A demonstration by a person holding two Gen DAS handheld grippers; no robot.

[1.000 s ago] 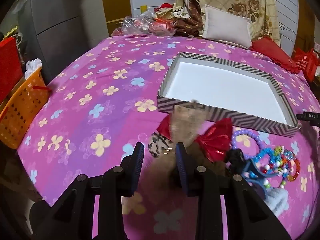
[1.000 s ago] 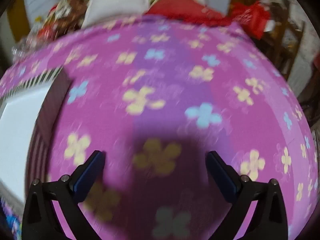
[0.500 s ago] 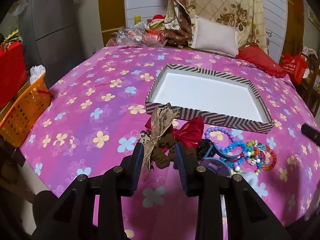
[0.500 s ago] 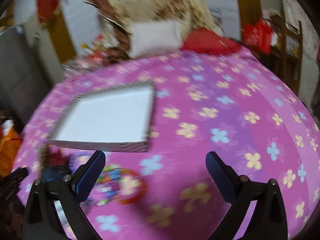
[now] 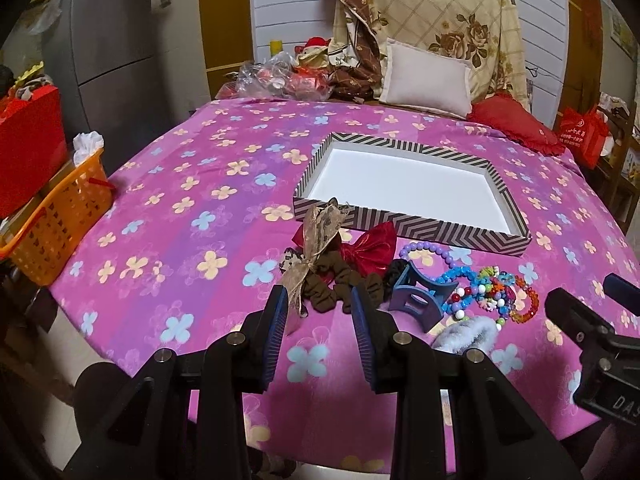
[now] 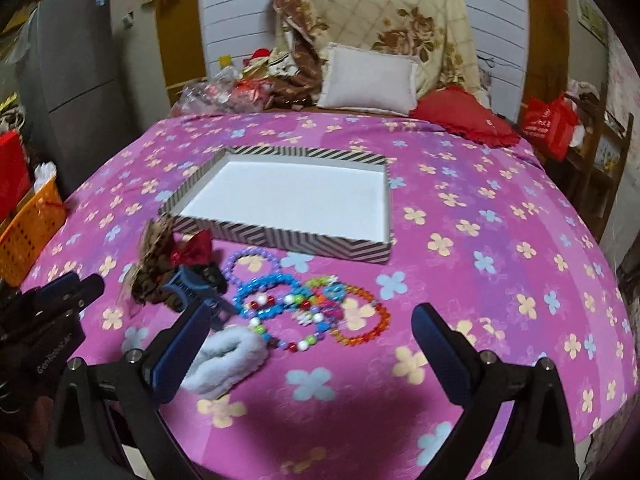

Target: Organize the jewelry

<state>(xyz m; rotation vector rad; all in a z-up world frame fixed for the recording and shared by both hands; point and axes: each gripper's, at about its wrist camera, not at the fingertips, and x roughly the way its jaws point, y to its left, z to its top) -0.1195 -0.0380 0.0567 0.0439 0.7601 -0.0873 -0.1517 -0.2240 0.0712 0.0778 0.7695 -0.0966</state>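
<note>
An empty striped box [image 5: 416, 231] [image 6: 304, 242] with a white floor lies on the pink flowered bedspread. In front of it lies a heap of accessories: a tan lace bow [image 5: 316, 236], a red bow [image 5: 370, 249] [image 6: 196, 249], brown scrunchies [image 5: 332, 280], a blue hair claw [image 5: 418, 294] [image 6: 192, 286], a purple bead bracelet [image 5: 426, 250] [image 6: 252, 260], colourful bead bracelets [image 5: 488, 288] [image 6: 320, 312] and a pale fluffy scrunchie [image 5: 466, 330] [image 6: 228, 360]. My left gripper [image 5: 320, 332] is open and empty, just short of the brown scrunchies. My right gripper [image 6: 312, 352] is wide open and empty above the bracelets.
An orange basket [image 5: 56, 220] [image 6: 28, 228] stands off the bed's left edge beside a grey fridge [image 5: 108, 52]. A white pillow [image 5: 426, 80], a red cushion [image 5: 516, 124] and plastic-wrapped clutter [image 5: 280, 80] sit at the far end of the bed.
Both grippers have pulled back and up from the bed. The tan bow, blurred between the left fingers earlier, now lies on the heap. The right view swung left onto box and bracelets.
</note>
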